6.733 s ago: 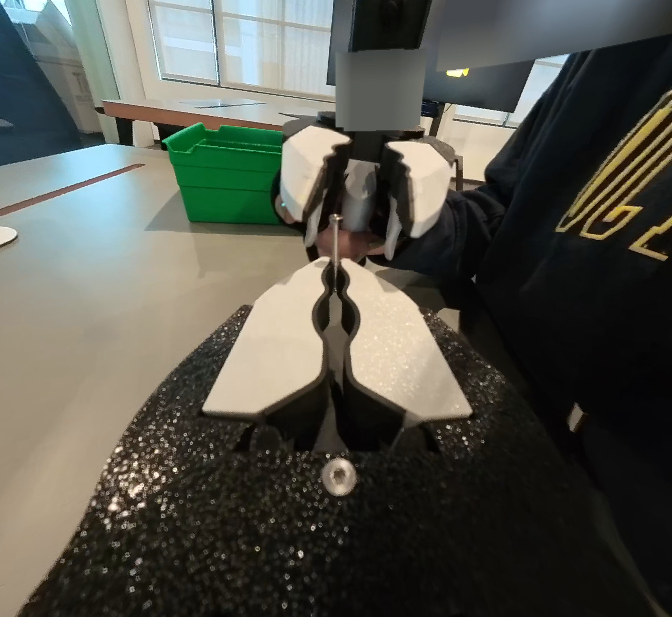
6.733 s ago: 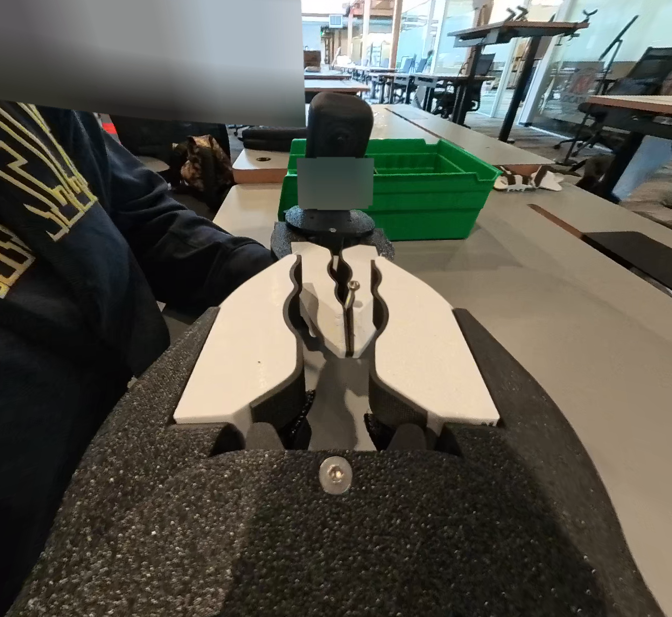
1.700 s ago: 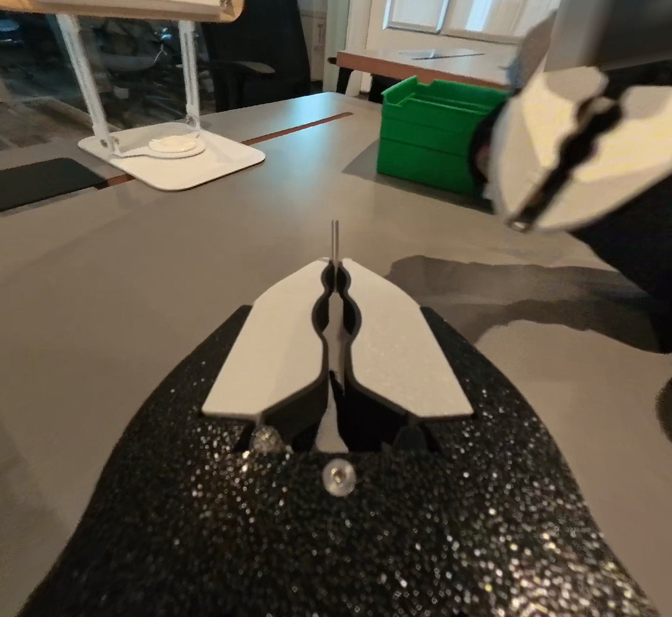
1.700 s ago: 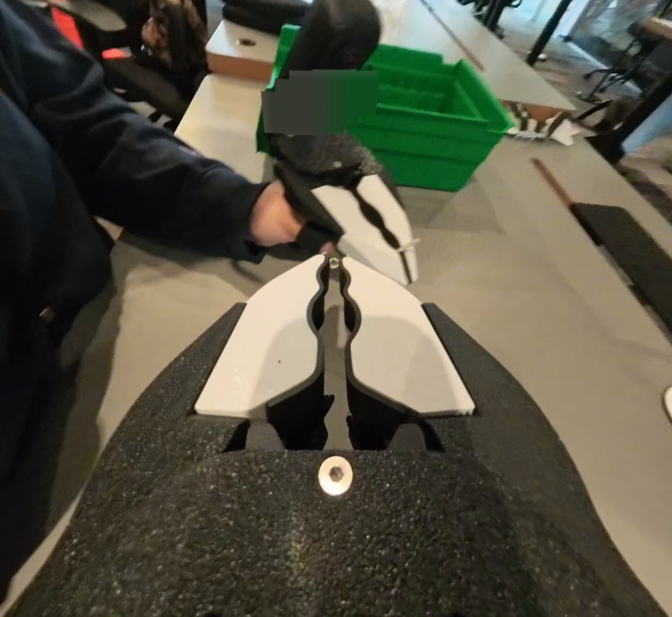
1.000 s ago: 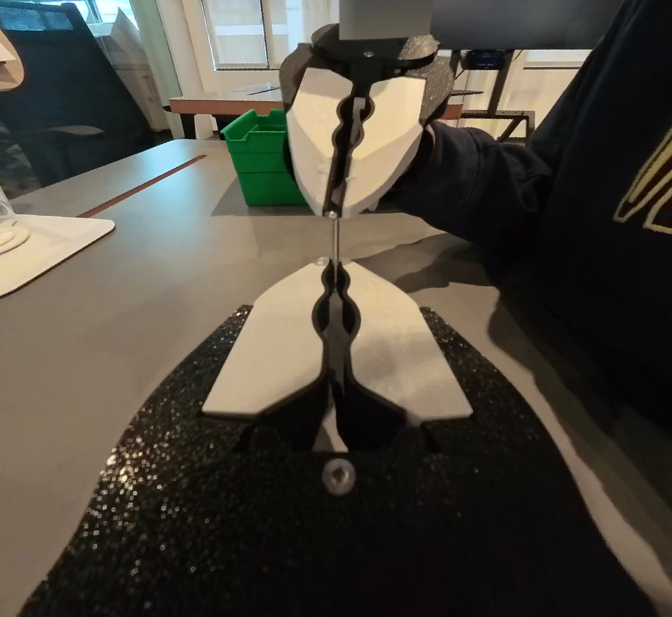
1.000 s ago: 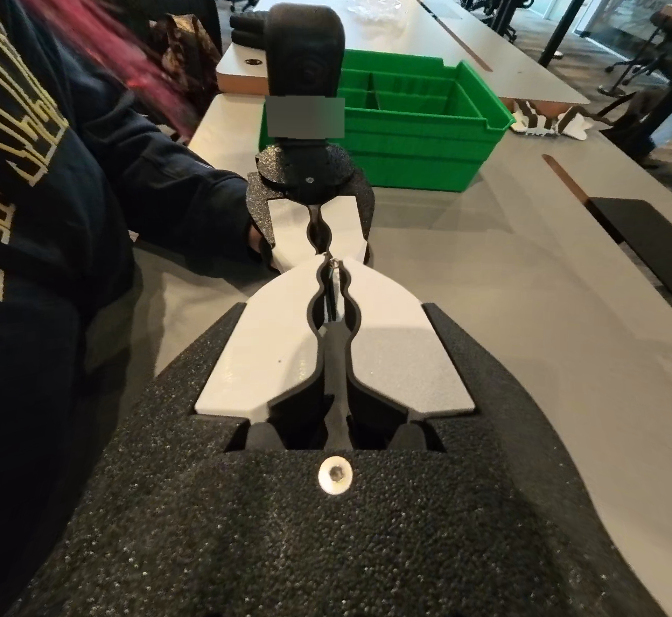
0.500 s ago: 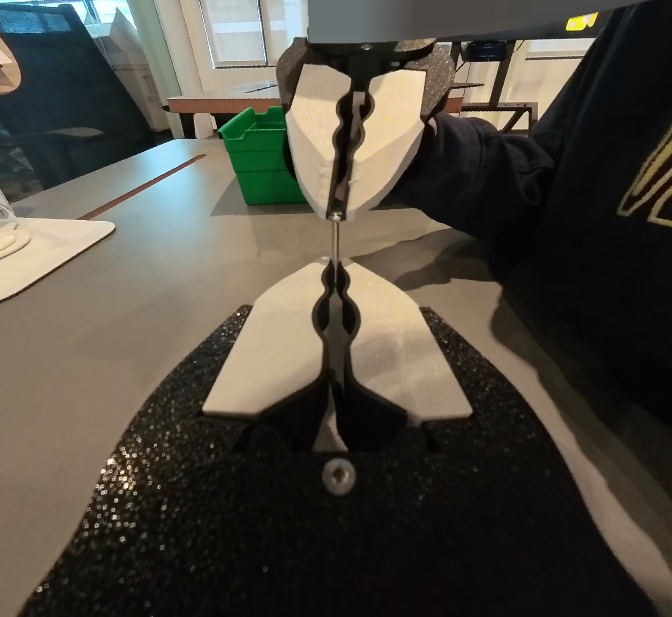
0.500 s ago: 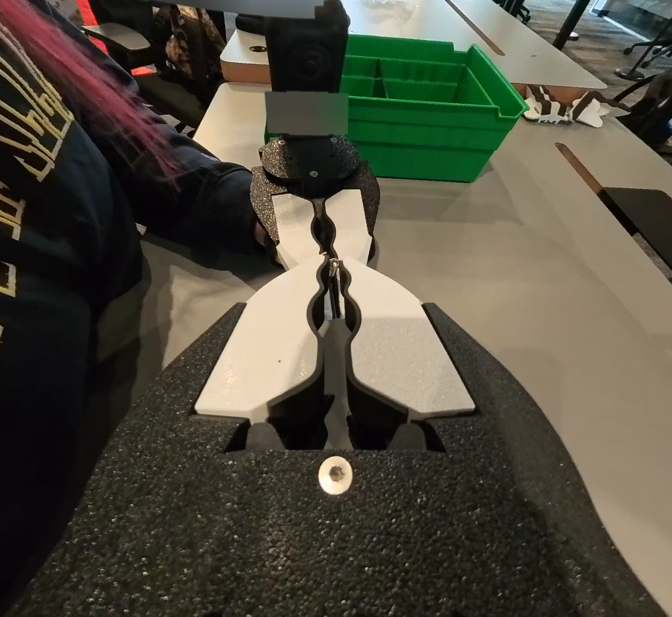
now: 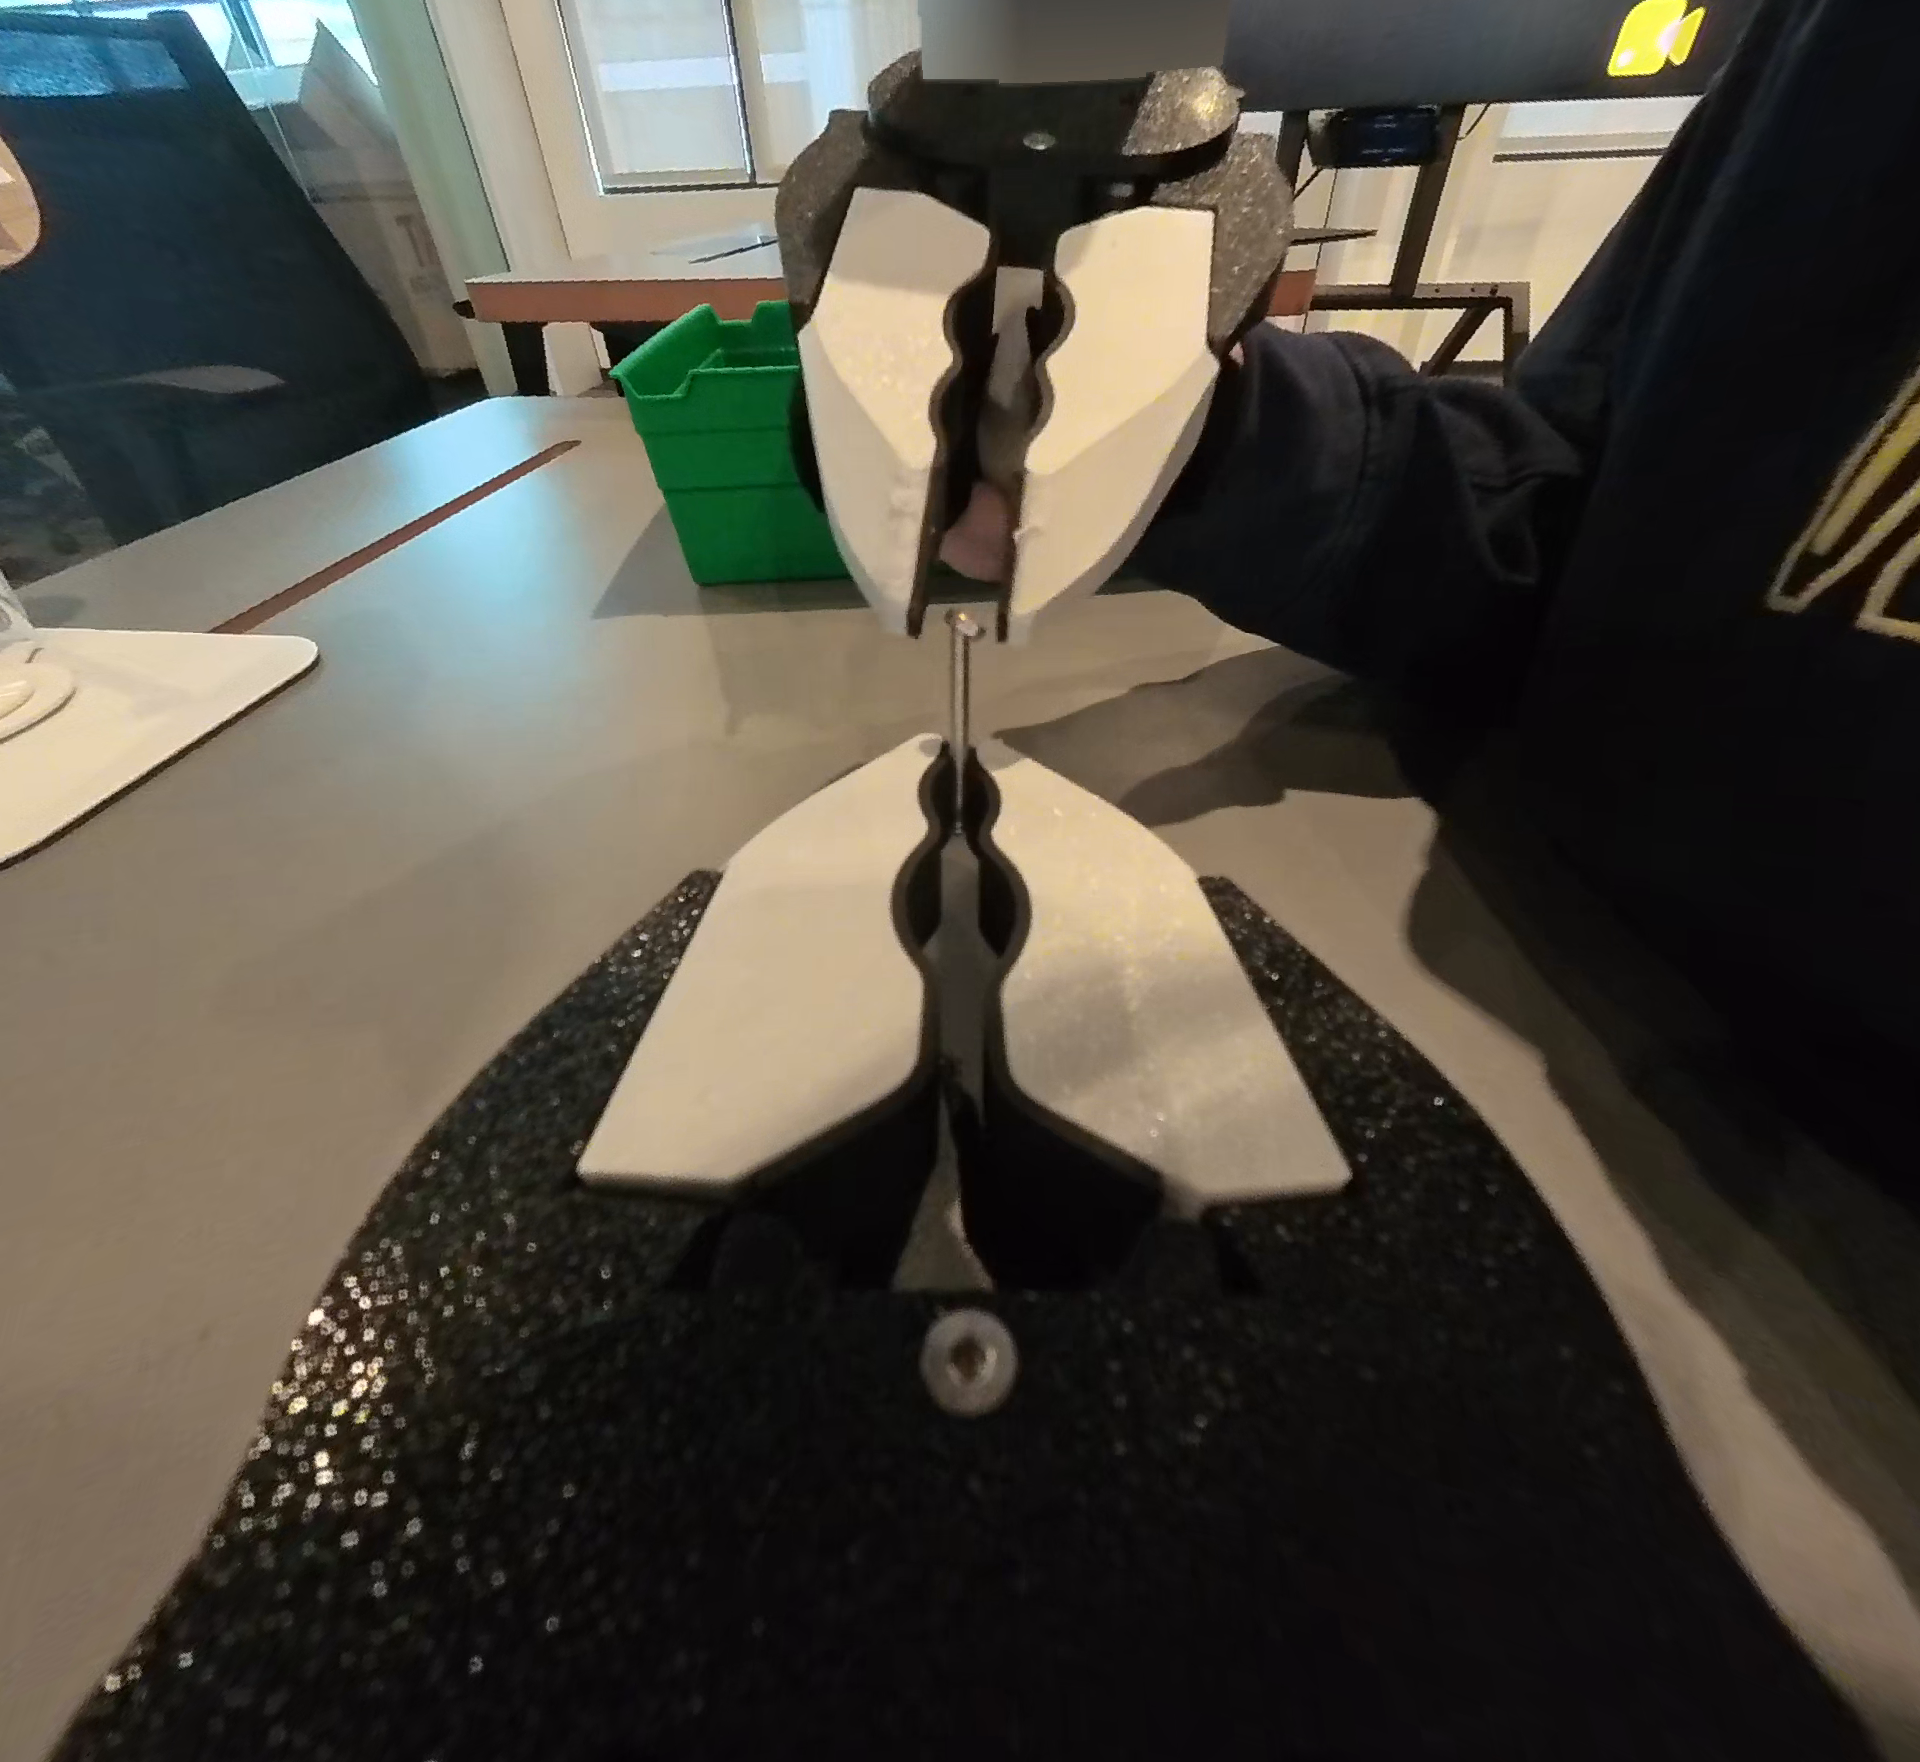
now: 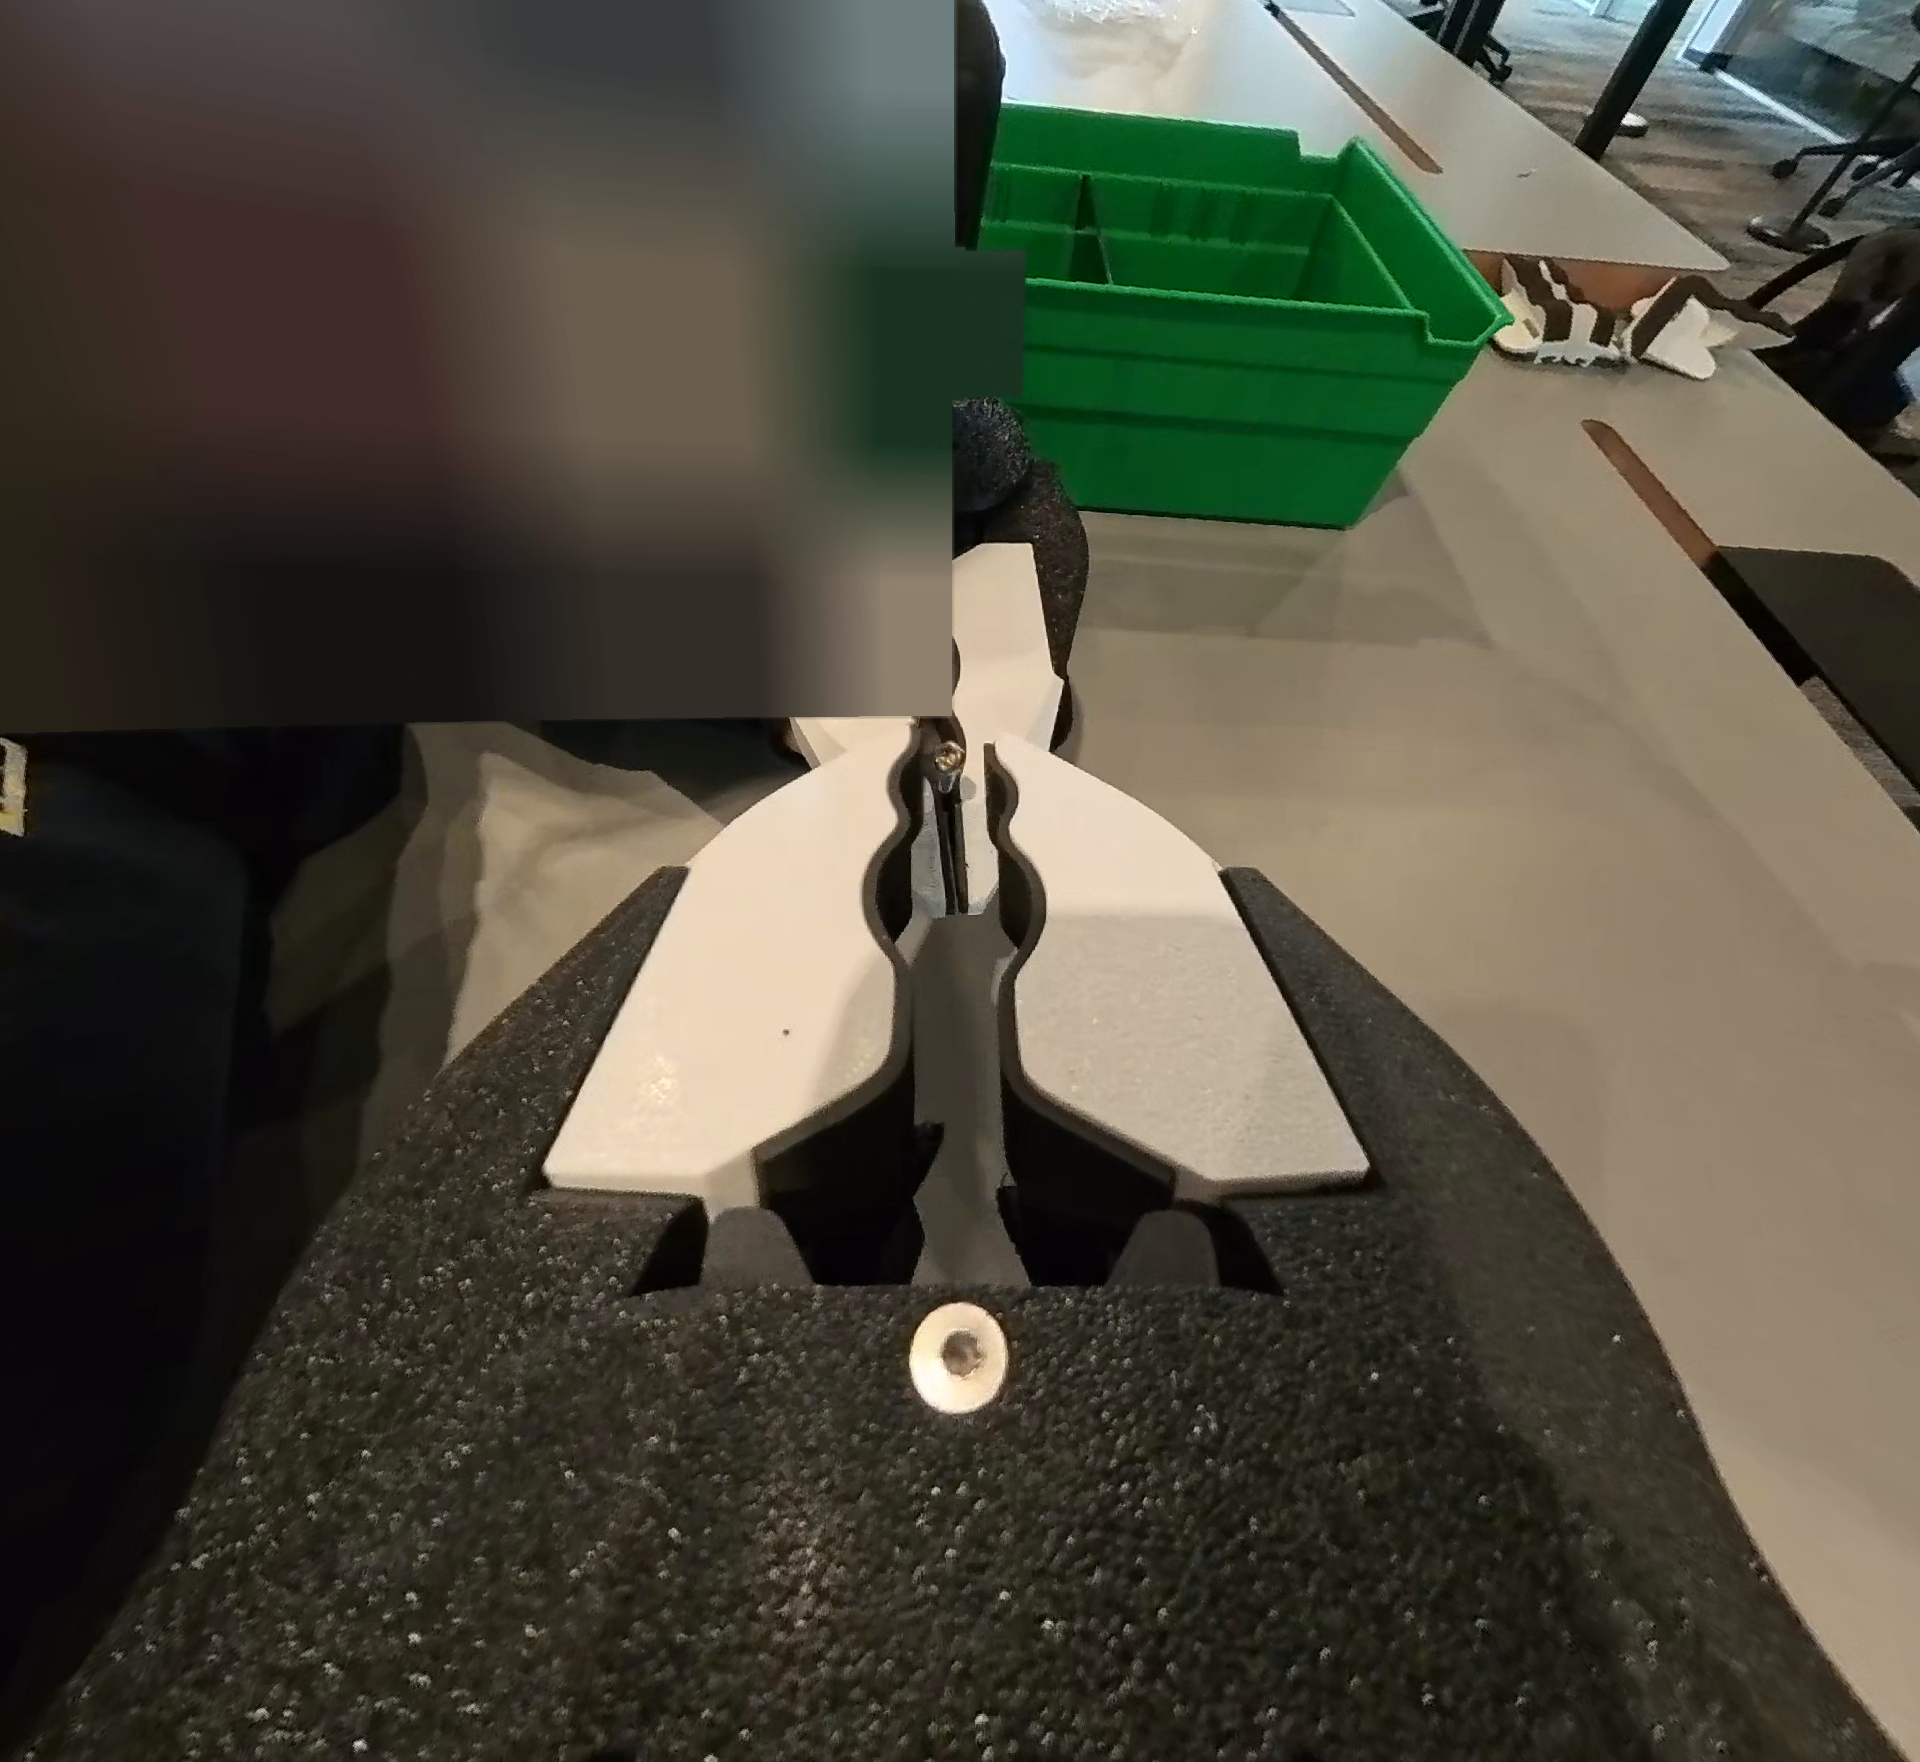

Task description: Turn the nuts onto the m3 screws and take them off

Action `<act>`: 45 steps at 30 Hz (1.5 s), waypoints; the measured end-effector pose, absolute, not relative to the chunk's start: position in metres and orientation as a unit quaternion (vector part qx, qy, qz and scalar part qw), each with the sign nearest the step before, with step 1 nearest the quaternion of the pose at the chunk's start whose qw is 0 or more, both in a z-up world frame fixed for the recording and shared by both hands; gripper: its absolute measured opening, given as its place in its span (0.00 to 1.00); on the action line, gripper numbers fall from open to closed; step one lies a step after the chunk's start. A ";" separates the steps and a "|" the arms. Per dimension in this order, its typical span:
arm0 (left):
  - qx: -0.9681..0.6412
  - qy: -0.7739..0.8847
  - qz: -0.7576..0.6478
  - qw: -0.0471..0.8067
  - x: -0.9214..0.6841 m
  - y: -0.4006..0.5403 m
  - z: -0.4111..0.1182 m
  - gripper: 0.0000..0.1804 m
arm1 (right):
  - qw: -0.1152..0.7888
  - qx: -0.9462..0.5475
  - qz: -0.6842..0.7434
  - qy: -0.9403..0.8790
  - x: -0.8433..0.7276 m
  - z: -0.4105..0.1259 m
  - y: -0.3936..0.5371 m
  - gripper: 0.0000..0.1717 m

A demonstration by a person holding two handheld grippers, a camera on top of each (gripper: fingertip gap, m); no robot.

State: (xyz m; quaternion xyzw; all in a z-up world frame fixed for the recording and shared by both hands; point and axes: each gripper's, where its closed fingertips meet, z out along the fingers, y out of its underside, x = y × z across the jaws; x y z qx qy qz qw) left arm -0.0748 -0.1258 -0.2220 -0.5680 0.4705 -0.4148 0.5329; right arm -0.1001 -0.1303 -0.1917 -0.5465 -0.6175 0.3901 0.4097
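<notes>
My left gripper (image 9: 958, 756) is closed on the M3 screw (image 9: 958, 689), both fingertips pinching the lower end of its shank. The screw's long axis runs straight forward out of the fingertips, in line with the fingers, pointing away from my left camera and toward the other gripper. It looks straight, not canted to either side.

The nut (image 9: 966, 623) sits at the far end of the screw. My right gripper (image 9: 961, 616) faces the left one tip to tip, fingers parted, one on each side of the nut. There is daylight between each pad and the nut, so nothing is clamped there. In the right wrist view the nut (image 10: 948, 756) shows end-on between my right gripper's (image 10: 951, 756) separated fingertips, nearer the left finger; whether it touches that one I cannot tell. Behind it, part of the left gripper is hidden by a blurred patch.

Both tools are held above a plain grey table (image 9: 312, 881). A green divided bin (image 10: 1247, 362) stands farther back on it, and a white flat base (image 9: 135, 704) lies off to the left. A dark sleeve (image 9: 1403, 486) leads to the right gripper.

Room: large windows (image 9: 644, 8) behind, a dark chair (image 9: 156, 258) at left, more desks (image 10: 1299, 50) and office chairs beyond the bin.
</notes>
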 end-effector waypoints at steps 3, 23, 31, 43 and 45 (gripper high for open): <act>-0.568 0.470 -0.415 0.533 -0.075 -0.126 -0.222 0.00 | 0.412 -0.547 0.388 -0.617 -0.100 -0.192 -0.130 0.05; -0.568 0.471 -0.416 0.532 -0.074 -0.125 -0.222 0.00 | 0.413 -0.545 0.393 -0.615 -0.098 -0.190 -0.132 0.02; -0.570 0.466 -0.415 0.535 -0.075 -0.124 -0.221 0.00 | 0.418 -0.544 0.385 -0.617 -0.098 -0.191 -0.132 0.01; -0.616 0.362 -0.377 0.589 -0.102 -0.091 -0.214 0.00 | 0.557 -0.625 0.330 -0.436 -0.056 -0.205 -0.052 0.00; -0.615 0.349 -0.376 0.599 -0.106 -0.089 -0.211 0.00 | 0.600 -0.621 0.334 -0.378 -0.048 -0.204 -0.041 0.00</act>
